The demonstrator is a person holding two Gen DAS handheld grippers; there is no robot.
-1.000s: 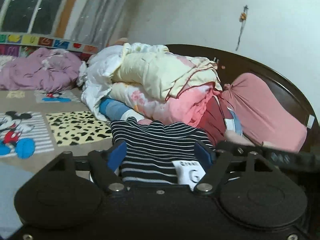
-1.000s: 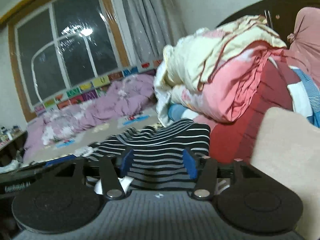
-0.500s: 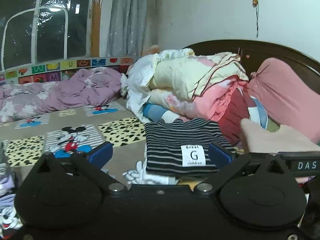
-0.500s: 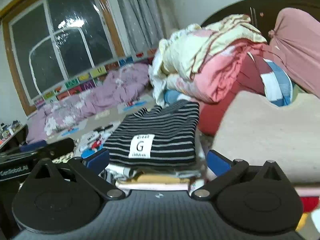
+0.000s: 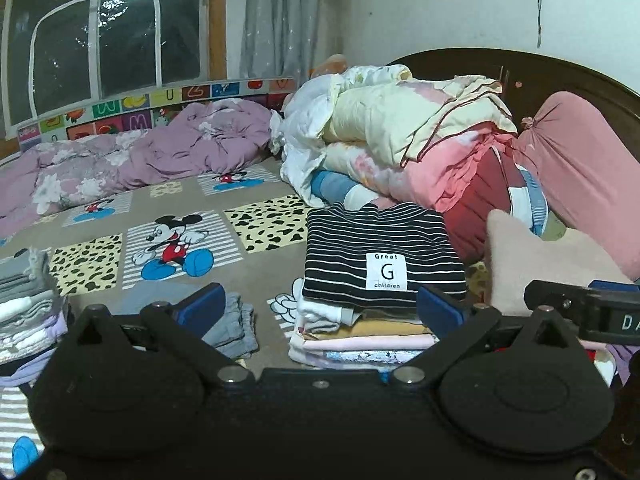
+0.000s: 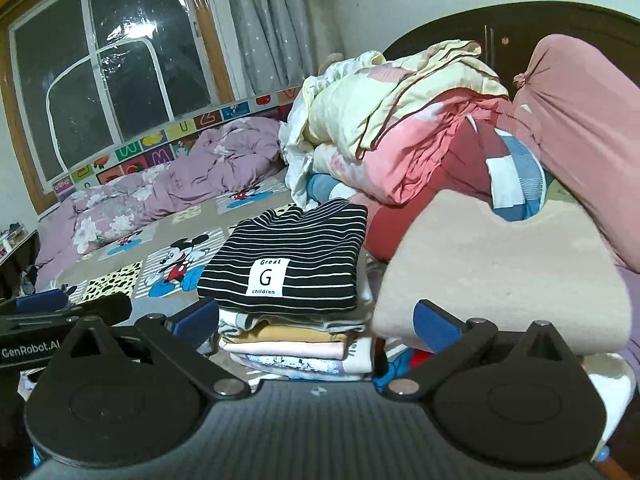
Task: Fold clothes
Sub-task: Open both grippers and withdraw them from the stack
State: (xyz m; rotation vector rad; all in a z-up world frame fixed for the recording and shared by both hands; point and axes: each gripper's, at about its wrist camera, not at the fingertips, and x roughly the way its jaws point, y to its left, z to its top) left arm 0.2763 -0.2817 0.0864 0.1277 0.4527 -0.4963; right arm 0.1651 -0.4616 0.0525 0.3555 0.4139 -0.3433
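Note:
A folded black-and-white striped shirt [image 5: 380, 256] [image 6: 292, 256] with a white "G" label lies on top of a stack of folded clothes [image 5: 360, 340] [image 6: 296, 344] on the bed. My left gripper [image 5: 320, 307] hangs open just in front of the stack, nothing between its blue fingertips [image 5: 202, 306]. My right gripper [image 6: 316, 320] is open too, level with the stack and empty. The right gripper's body [image 5: 584, 312] shows at the right edge of the left wrist view. The left gripper's body [image 6: 60, 312] shows at the left edge of the right wrist view.
A heap of quilts [image 5: 408, 136] and a pink bolster [image 5: 580, 176] rise behind the stack against the dark headboard [image 5: 480, 64]. A folded beige garment [image 6: 500, 272] lies right of it. Left are a grey garment [image 5: 232, 324], another folded stack [image 5: 24, 312] and a purple quilt [image 5: 140, 156].
Both grippers have opened, let go of the striped shirt, and drawn back and upward. The shirt now rests on the stack, and more of the bed is in view.

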